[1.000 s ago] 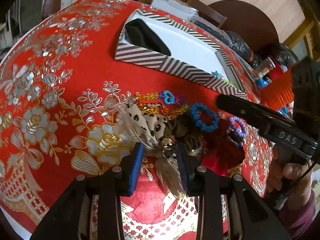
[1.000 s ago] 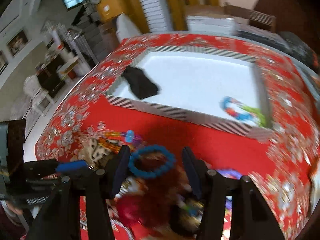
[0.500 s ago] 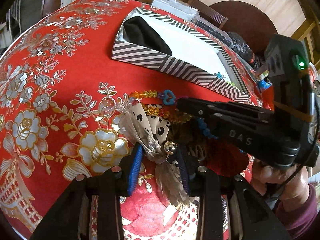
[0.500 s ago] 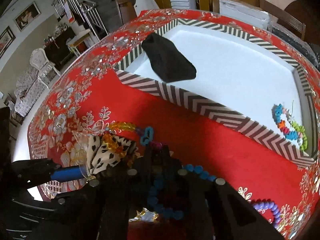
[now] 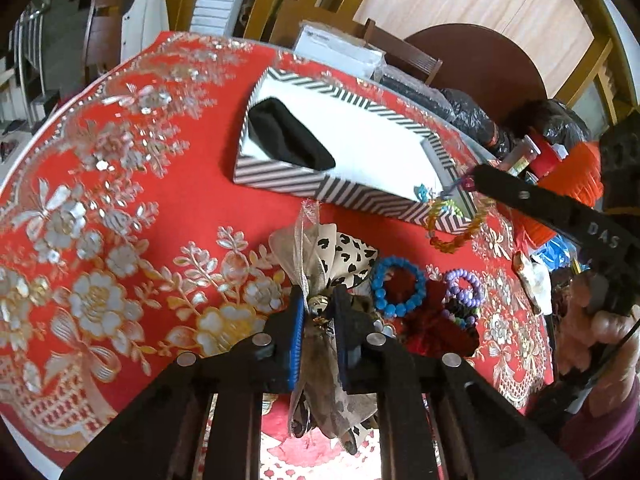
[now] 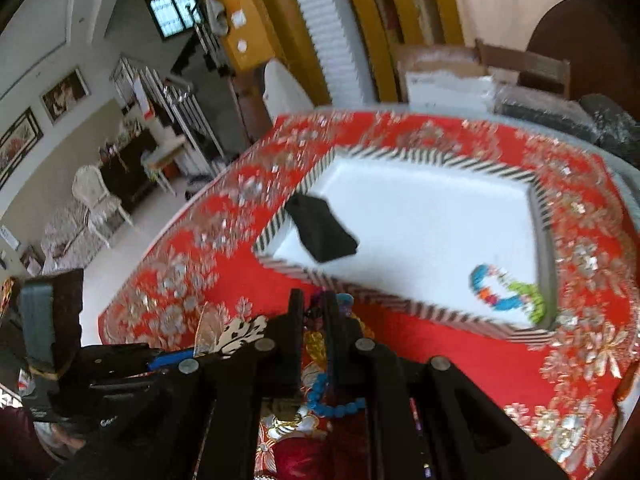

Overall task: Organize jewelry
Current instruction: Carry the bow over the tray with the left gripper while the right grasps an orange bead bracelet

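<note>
Both grippers clamped: left gripper (image 5: pixel 318 312) on leopard bow (image 5: pixel 340 256), right gripper (image 6: pixel 312 312) seemingly on amber necklace (image 5: pixel 454 222) near tray (image 5: pixel 360 190) corner.

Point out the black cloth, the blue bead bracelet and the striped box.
black cloth (image 5: pixel 290 140), left wrist view, middle of the fabric.
blue bead bracelet (image 5: pixel 380 272), left wrist view, beads on its left side.
striped box (image 5: pixel 280 178), left wrist view, near outer wall.

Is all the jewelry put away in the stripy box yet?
Not yet. One multicoloured bead bracelet lies in the striped box. The right gripper holds an amber bead strand, the left gripper a leopard-print bow. The blue bead bracelet and purple bead bracelet wait.
</note>
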{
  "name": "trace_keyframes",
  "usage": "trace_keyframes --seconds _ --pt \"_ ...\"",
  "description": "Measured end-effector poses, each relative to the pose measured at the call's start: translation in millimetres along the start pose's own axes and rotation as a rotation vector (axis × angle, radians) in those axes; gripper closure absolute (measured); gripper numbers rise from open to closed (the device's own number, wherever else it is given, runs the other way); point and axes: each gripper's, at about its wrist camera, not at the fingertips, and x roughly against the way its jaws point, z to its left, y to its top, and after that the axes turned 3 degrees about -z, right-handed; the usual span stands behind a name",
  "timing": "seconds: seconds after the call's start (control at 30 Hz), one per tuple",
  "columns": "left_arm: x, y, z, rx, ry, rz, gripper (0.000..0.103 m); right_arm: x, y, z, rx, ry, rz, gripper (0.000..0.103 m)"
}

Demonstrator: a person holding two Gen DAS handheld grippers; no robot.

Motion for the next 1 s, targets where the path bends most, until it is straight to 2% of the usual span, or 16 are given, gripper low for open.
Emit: trace_keyframes --seconds 0.33,0.67,1.0 --pt "19.9 21.6 -15.1 -0.081 0.045 -0.072 0.1 43.3 4.7 -24.5 -0.017 -0.055 -0.053 0.094" --pt "23.2 47.4 -24.2 -0.141 0.092 -0.126 0.1 57.9 -0.6 -49.9 -0.056 -0.105 -0.058 0.094" --pt "19.2 79.9 -29.1 -0.177 0.118 -0.162 0.1 61.5 7.8 -66.6 -0.074 -0.138 -0.065 0.094"
